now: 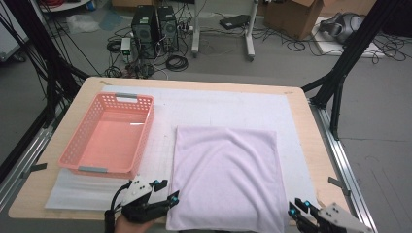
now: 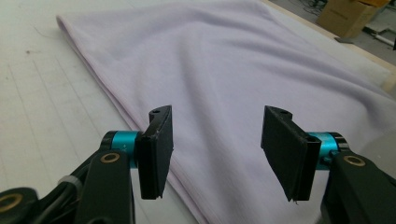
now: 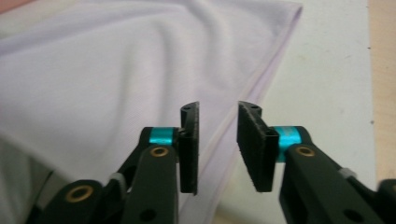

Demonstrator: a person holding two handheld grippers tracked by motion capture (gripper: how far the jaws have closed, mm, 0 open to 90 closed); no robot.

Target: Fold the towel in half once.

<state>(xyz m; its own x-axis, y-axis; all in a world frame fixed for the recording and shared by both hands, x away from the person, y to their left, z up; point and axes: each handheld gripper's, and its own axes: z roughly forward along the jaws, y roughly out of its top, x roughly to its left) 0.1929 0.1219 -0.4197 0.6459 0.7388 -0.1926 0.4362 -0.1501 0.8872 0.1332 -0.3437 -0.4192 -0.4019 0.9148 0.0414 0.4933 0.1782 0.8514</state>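
Left tongs (image 1: 164, 190): near table edge, jaws spread wide, nothing between them, poised at near left corner of lilac towel (image 1: 226, 174). Right tongs (image 1: 297, 208): jaws parted, narrower gap, empty, at towel's near right corner. Towel: folded flat on white mat (image 1: 218, 107), right of centre. Pink plastic basket (image 1: 109, 133): left side of table (image 1: 311, 145), empty.
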